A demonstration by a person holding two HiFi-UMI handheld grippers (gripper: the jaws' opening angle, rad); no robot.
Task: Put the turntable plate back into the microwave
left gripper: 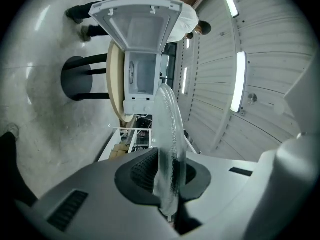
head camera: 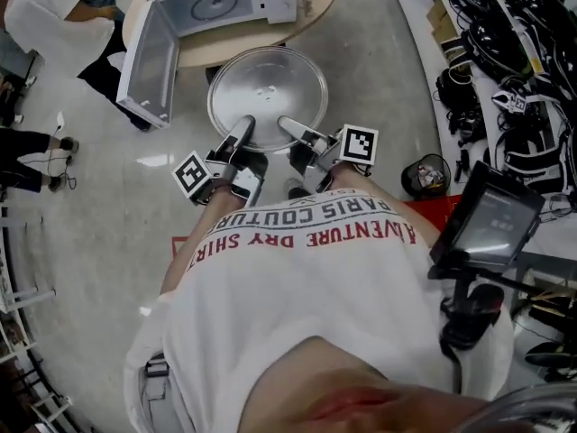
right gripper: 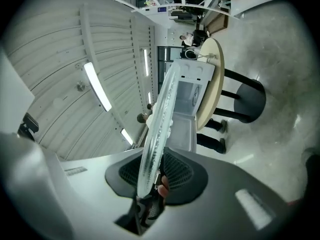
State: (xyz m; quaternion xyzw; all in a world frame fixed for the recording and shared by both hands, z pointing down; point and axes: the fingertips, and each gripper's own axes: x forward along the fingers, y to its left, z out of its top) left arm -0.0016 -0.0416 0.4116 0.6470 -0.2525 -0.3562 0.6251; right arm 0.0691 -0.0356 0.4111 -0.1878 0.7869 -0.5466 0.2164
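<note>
The clear glass turntable plate (head camera: 267,97) hangs level in front of me, held by its near rim. My left gripper (head camera: 245,126) is shut on the rim at the left, and my right gripper (head camera: 285,124) is shut on it at the right. In the left gripper view the plate (left gripper: 169,149) stands edge-on between the dark pads. The right gripper view shows the plate (right gripper: 157,134) the same way. The white microwave (head camera: 230,3) sits on a round wooden table (head camera: 311,21) just beyond the plate, its door (head camera: 149,61) swung wide open to the left. Its cavity (left gripper: 142,74) faces me.
A person in white (head camera: 54,16) stands at the far left by the table. A workbench with cables and gear (head camera: 514,88) runs along the right. A small black bin (head camera: 425,175) sits on the floor right of me. A tablet on a stand (head camera: 487,219) is close at my right.
</note>
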